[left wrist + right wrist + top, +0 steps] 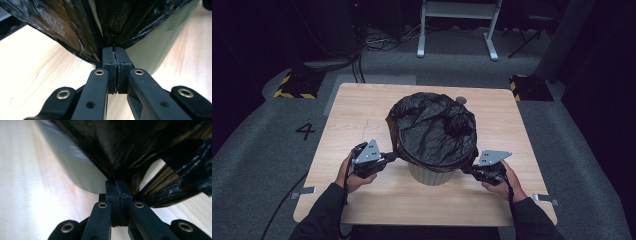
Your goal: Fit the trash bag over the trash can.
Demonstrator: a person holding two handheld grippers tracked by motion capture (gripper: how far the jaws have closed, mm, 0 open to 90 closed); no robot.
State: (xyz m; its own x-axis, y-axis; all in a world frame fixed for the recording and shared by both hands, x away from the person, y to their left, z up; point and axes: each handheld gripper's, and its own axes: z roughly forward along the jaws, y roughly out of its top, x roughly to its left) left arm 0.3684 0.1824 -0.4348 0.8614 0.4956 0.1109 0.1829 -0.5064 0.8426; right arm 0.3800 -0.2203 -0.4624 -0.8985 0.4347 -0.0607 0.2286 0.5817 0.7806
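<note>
A pale green bin (432, 175) stands in the middle of the wooden table (362, 107), lined with a black bag (432, 130) whose edge is folded over the rim. My left gripper (391, 158) is at the bin's left side, shut on the bag's hem (110, 42). My right gripper (468, 169) is at the bin's right side, shut on the bag's edge (120, 173) there. In both gripper views the plastic fans out taut from the closed jaws, with the bin's wall (160, 40) (75, 167) just behind.
A small round grey object (460, 100) lies on the table behind the bin. Past the table's far edge are a white metal frame (457, 25), cables on the floor (357, 60) and two yellow-and-black striped blocks (294, 85) (529, 87).
</note>
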